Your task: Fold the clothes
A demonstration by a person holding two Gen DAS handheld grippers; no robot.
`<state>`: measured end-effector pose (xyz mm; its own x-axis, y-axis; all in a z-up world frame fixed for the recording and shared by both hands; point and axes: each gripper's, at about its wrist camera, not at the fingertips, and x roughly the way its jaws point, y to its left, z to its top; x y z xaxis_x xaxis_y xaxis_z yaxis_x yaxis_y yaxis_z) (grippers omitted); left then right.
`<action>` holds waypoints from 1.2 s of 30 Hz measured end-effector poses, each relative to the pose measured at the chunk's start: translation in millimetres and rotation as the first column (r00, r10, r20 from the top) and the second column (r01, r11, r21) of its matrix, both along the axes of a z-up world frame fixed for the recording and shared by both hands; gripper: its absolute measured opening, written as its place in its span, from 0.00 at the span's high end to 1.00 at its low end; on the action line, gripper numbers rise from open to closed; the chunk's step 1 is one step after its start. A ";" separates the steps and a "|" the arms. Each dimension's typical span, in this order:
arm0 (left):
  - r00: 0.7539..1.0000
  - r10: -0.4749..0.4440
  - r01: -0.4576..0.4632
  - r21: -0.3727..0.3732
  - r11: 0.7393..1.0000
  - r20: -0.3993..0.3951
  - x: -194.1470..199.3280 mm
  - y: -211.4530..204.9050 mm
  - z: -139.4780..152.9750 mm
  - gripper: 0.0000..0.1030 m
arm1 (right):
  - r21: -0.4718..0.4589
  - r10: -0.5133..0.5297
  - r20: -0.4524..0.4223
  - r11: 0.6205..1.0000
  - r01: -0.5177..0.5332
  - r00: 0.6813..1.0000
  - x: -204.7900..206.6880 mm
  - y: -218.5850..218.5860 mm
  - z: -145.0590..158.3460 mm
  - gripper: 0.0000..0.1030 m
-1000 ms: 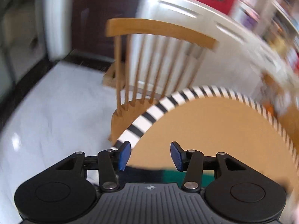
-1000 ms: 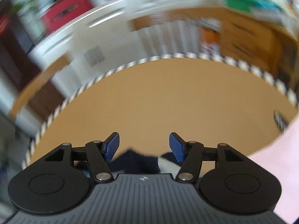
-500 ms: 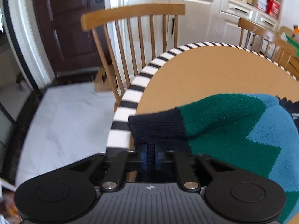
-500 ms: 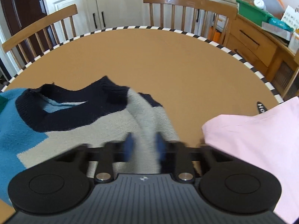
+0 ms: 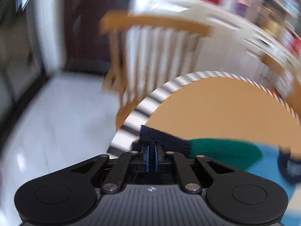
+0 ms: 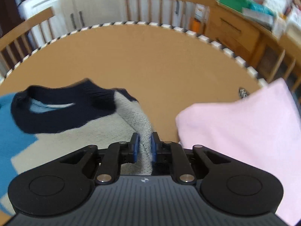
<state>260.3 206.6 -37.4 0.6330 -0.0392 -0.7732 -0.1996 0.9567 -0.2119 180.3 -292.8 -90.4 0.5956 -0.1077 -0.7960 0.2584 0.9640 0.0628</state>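
Note:
A knitted sweater (image 6: 62,113) in blue, green, grey and navy lies on the round tan table (image 6: 150,56). My left gripper (image 5: 152,153) is shut on the sweater's navy cuff (image 5: 165,138) at the table's striped left edge; the green sleeve (image 5: 225,150) runs off to the right. My right gripper (image 6: 144,143) is shut on a grey fold of the sweater (image 6: 139,120), just right of the navy collar (image 6: 62,101). The left wrist view is blurred by motion.
A folded pink garment (image 6: 240,131) lies on the table right of my right gripper. Wooden chairs (image 5: 150,43) (image 6: 160,3) stand around the table. The table rim is striped black and white (image 5: 146,107). A wooden sideboard (image 6: 235,32) stands at the right.
Both grippers were open a second ago and have since closed on the sweater. The left view has swung and blurred; the right gripper now pinches the grey fold firmly.

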 end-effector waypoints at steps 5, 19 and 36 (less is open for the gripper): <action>0.998 0.057 -0.057 -0.012 0.998 -0.006 2.9 23.7 1.1 0.92 | -0.083 0.032 -0.003 0.996 -0.032 0.999 -2.2 9.3 10.2 0.58; 0.877 -0.480 0.479 -0.048 0.876 0.000 -104.2 -127.3 -22.7 0.88 | -0.121 0.554 0.102 0.831 -0.543 0.826 -47.3 171.8 11.6 0.45; 0.878 -0.475 0.479 0.133 0.867 -0.068 -99.5 -115.0 -17.1 0.91 | -0.008 0.211 0.009 0.977 -0.211 0.977 -77.7 78.9 -0.5 0.40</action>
<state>160.8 91.6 -54.5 0.5403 -0.2188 -0.8125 0.2844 0.9563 -0.0684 102.7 -213.8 -91.0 0.6133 0.0155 -0.7897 0.0481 0.9972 0.0570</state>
